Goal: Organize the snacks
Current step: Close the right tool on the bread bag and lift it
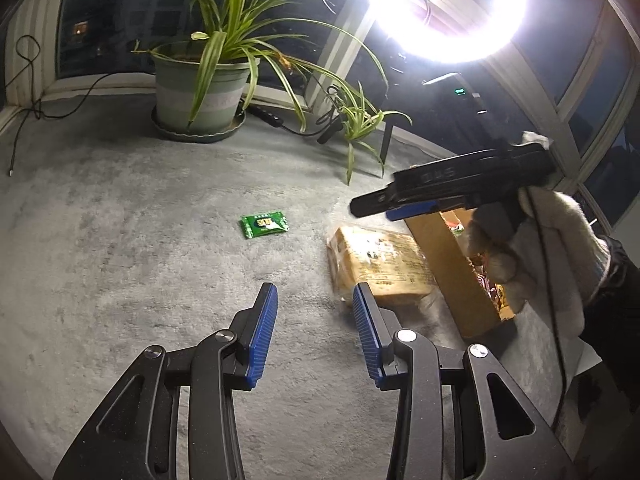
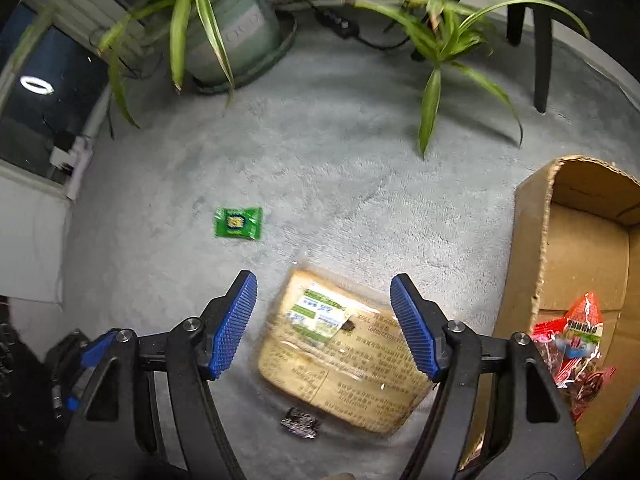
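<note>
A wrapped loaf of sliced bread (image 2: 340,352) lies flat on the grey carpet, right beside a cardboard box (image 2: 532,248). My right gripper (image 2: 323,280) hovers open above the loaf, its blue pads clear of the wrapper. A gloved hand (image 1: 540,248) carries the right gripper (image 1: 372,206) in the left wrist view, over the bread (image 1: 380,264) and the box (image 1: 448,272). A small green snack packet (image 1: 265,225) (image 2: 238,223) lies alone on the carpet to the left. Low over bare carpet, my left gripper (image 1: 314,292) stands open with nothing between its pads. Red snack packets (image 2: 580,340) lie inside the box.
A potted spider plant (image 1: 200,92) stands at the back by the dark window, its offshoot (image 1: 360,120) trailing right. A bright ring light (image 1: 444,8) on dark stand legs (image 2: 542,40) is at the back right. Cables (image 1: 24,80) run along the far edge. A small dark wrapper (image 2: 300,423) lies by the loaf.
</note>
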### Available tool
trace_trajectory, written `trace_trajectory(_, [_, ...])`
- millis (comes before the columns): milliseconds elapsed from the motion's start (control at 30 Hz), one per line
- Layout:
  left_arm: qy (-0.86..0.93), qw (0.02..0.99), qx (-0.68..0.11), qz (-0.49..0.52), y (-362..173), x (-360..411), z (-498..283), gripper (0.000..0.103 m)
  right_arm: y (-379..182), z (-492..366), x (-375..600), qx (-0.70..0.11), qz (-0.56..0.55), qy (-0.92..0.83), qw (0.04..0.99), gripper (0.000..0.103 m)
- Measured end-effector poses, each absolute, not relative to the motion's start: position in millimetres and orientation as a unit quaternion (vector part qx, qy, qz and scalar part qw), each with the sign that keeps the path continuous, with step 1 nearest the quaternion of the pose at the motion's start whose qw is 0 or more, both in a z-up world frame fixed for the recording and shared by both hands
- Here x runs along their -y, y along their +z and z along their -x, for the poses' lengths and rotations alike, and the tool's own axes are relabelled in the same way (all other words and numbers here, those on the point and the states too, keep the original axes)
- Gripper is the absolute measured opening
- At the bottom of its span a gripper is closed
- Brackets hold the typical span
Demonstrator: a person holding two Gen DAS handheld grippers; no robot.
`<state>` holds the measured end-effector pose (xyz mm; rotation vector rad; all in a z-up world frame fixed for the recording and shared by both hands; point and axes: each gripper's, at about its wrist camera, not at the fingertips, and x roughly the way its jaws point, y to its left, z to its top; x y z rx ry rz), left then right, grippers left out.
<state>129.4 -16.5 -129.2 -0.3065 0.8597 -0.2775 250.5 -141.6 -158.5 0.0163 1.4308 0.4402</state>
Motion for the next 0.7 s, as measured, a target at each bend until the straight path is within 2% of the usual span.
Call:
trace_trajectory(333, [-0.145,0.882,-0.421,0.151,-134,20,-116,0.038,-166,-239,142,-0.692,-0.005,0.174,0.701,0.072])
trace_trajectory(700, [-0.178,0.867,-0.439,0.156,-143,37,-104,0.038,-169,-180,161,-0.721,-0.093,0.218,0.651,0.072])
